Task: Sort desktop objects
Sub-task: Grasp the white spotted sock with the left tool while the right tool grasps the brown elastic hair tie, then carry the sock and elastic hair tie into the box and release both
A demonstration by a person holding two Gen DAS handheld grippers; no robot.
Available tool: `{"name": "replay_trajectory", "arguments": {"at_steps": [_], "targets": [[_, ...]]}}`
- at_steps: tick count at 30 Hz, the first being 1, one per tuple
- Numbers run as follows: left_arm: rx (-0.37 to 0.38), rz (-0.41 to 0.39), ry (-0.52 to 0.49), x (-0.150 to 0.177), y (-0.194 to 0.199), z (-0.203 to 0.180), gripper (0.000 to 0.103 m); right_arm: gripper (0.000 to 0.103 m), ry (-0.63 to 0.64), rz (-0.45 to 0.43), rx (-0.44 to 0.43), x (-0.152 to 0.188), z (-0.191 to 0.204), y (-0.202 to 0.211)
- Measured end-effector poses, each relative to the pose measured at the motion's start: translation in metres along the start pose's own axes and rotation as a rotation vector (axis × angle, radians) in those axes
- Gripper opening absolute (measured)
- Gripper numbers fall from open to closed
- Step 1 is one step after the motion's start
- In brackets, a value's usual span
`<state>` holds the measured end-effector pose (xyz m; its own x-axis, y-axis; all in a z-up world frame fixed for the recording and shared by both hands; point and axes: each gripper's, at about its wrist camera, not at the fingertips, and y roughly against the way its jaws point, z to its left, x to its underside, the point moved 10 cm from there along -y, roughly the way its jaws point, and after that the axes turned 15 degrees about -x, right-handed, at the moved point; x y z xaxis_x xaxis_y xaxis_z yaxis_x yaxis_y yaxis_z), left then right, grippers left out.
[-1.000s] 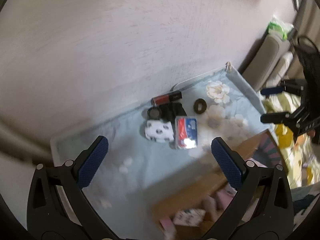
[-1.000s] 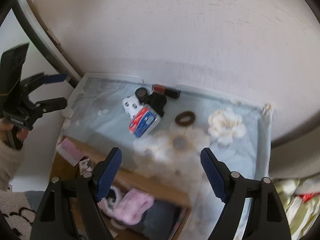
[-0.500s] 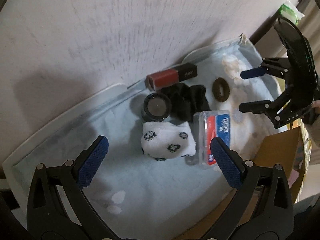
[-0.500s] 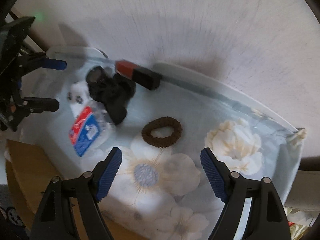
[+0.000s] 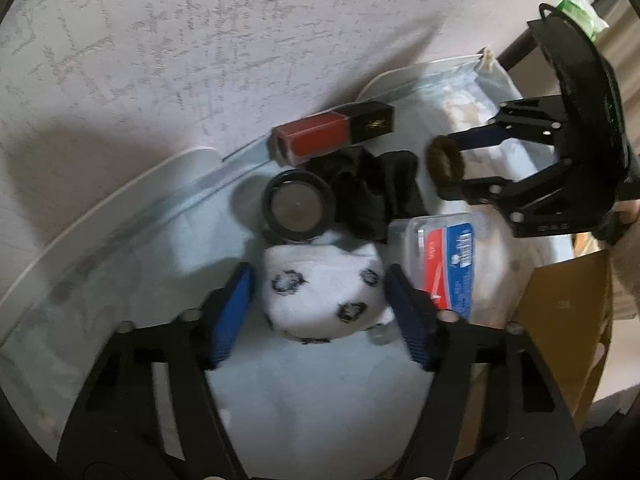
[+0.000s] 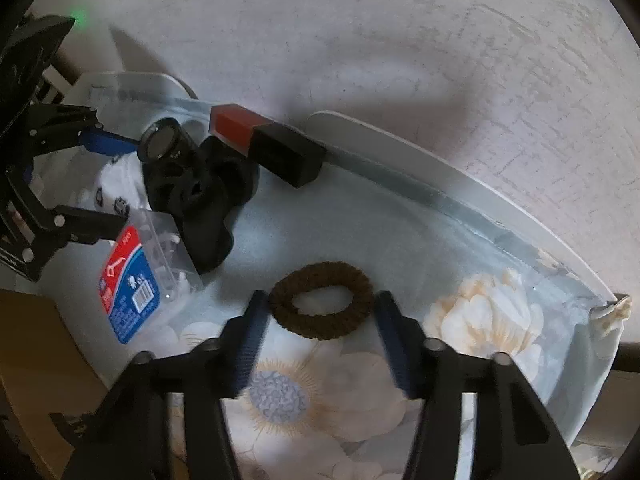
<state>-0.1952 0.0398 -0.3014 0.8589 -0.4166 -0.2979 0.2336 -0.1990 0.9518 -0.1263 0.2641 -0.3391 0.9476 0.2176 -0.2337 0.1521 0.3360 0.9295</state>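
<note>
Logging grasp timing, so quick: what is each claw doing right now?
Left claw: open, jaws straddling the white spotted sock, not clamped.
Right claw: open, jaws either side of the brown hair tie, not clamped.

White spotted sock (image 5: 320,300) balled, beside clear box (image 5: 444,264). Brown hair tie (image 6: 322,300) flat on cloth. Black scrunchie (image 6: 200,196), round jar (image 5: 296,212), red-black box (image 5: 332,134) clustered by wall.

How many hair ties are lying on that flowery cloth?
2: a brown hair tie between the right tongs, and a black scrunchie beside the red-and-black box. Others may be hidden.
</note>
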Motion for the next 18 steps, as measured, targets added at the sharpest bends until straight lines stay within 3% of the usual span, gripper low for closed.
{"name": "replay_trajectory", "arguments": {"at_steps": [1, 7, 18], "targets": [[0.002, 0.001, 0.003, 0.0, 0.0, -0.001, 0.053, 0.042, 0.082, 0.023, 0.005, 0.001, 0.001, 0.0], [-0.002, -0.01, 0.002, 0.001, 0.004, 0.0, 0.044, 0.018, 0.1, 0.014, 0.009, 0.007, 0.003, 0.004], [-0.028, -0.019, -0.014, 0.005, 0.021, 0.002, 0.042, 0.013, 0.063, -0.03, -0.034, 0.021, 0.004, 0.024]]}}
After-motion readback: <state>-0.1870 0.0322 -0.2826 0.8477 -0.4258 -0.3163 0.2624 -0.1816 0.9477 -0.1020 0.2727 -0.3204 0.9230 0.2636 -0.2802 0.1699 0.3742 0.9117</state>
